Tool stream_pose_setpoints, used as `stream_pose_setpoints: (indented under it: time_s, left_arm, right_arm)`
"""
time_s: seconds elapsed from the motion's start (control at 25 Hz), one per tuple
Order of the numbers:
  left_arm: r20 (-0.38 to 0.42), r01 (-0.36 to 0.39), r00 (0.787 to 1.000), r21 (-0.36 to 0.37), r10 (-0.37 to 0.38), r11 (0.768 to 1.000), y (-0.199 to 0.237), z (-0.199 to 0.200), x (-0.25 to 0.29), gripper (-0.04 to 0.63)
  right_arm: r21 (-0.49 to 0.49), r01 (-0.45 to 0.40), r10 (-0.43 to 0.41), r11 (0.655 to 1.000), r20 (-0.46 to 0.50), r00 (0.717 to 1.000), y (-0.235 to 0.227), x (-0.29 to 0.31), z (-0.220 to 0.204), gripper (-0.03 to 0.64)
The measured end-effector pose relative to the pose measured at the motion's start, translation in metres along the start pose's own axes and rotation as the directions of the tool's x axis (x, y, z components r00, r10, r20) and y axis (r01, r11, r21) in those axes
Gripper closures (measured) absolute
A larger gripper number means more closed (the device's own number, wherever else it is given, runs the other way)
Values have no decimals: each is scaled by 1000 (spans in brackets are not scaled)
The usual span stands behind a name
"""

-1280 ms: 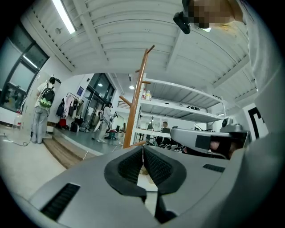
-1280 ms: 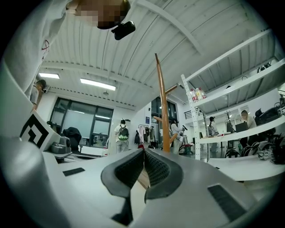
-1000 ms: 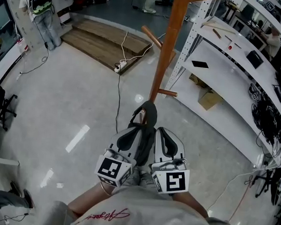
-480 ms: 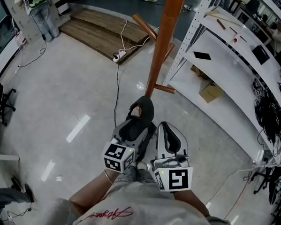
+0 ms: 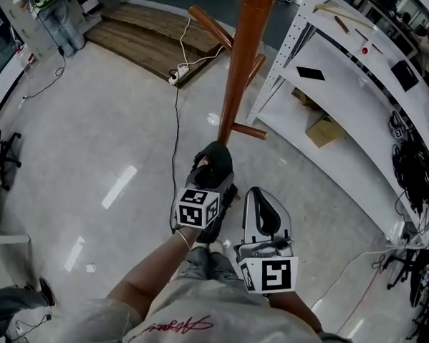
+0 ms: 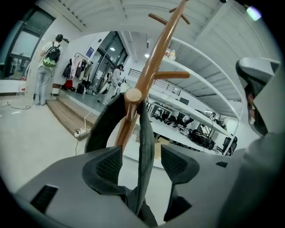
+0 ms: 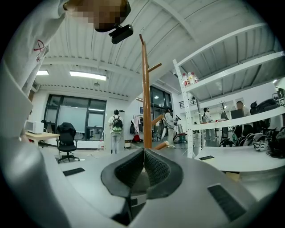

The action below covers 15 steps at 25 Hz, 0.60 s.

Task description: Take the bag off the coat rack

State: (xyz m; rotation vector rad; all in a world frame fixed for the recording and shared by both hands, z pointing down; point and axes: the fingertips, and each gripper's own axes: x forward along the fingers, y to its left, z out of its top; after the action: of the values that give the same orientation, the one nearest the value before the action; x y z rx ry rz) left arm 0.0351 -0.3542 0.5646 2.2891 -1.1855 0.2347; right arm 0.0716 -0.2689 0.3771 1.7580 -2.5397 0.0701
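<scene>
Head view, coat rack (image 5: 241, 68): round pole of smooth orange-brown wood, with angled pegs that have rounded ends. It stands on a glossy pale floor (image 5: 94, 146).

Bag strap (image 6: 143, 142): flat, matte, dark-grey webbing looped over a low peg (image 6: 133, 95) of the rack. Both runs hang down from the peg, and one passes between the left jaws. The bag's body is hidden below the gripper.

Left gripper (image 6: 140, 162): grey shell with black ribbed pads. The jaws are well apart; the strap lies between them, touching neither pad face, and nothing is clamped.

Right gripper (image 7: 142, 167): same build. The pads are pressed together and empty; it is held beside the left gripper, short of the rack.

Shelving (image 5: 346, 117): white metal with perforated uprights and flat white boards, to the right of the rack.

Box (image 5: 323, 131): brown cardboard, under the shelving; contents cannot be told.

Platform (image 5: 157, 39): low, made of wood planks, beyond the rack. A thin cable (image 5: 176, 122) trails from it across the floor.
</scene>
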Motion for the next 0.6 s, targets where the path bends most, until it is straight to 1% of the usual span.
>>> stream_pose_setpoints:
  time_s: [0.16, 0.32, 0.4, 0.48, 0.52, 0.6]
  left_arm:
    - [-6, 10, 1000, 1, -10, 1000, -1, 2, 18, 327]
    - [-14, 14, 1000, 50, -14, 999, -3, 1, 31, 335]
    - [-12, 24, 1000, 60, -23, 998, -5, 2, 33, 416]
    - [-5, 39, 999, 90, -38, 995, -11, 2, 36, 513]
    - [1, 48, 999, 105, -48, 993, -15, 2, 36, 551]
    - [15, 70, 997, 114, -72, 991, -20, 1, 35, 554]
  right_arm:
    - [-8, -6, 6, 1000, 1, 1000, 0, 3, 0, 597]
    - [-9, -6, 6, 1000, -8, 1000, -3, 8, -3, 597]
    - [-8, -3, 3, 1000, -10, 1000, -4, 10, -4, 597]
    - [-8, -3, 3, 1000, -11, 1000, -4, 11, -4, 597]
    - [-7, -3, 3, 1000, -12, 1000, -4, 11, -5, 597]
    - [-6, -3, 3, 1000, -14, 1000, -5, 11, -6, 597]
